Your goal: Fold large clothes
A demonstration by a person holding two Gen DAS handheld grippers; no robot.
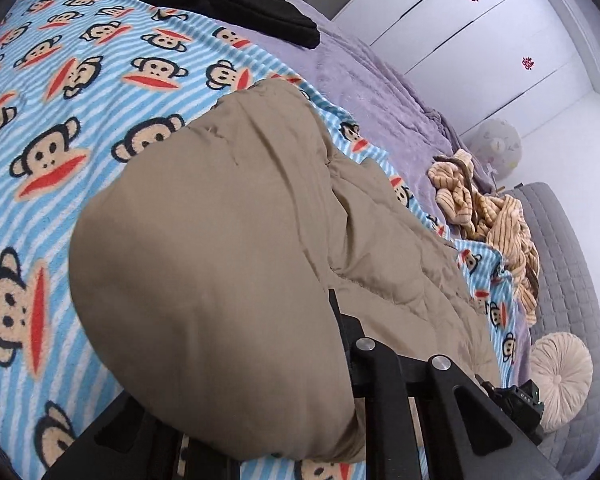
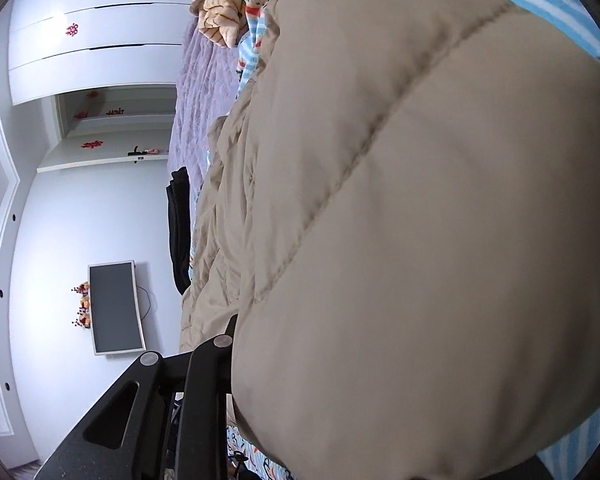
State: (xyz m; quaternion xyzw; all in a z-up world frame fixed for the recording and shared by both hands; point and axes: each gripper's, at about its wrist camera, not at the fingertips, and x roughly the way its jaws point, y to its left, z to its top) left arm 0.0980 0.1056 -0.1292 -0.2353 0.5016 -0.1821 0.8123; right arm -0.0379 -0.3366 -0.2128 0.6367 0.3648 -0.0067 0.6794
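The khaki quilted down coat (image 1: 228, 248) lies on the monkey-print blanket (image 1: 60, 128) spread over the bed, puffed up between both claws. The left claw (image 1: 340, 344) and the right claw (image 2: 232, 344) each seem to pinch a thick fold of it, though the padding hides their tips, so I cannot tell for sure. To fold well, I judge both should lift evenly, carry the edge across together, and press the trapped air out.

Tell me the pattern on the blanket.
Blue and white stripes with cartoon monkey faces on the blanket; left wrist view shows it best.
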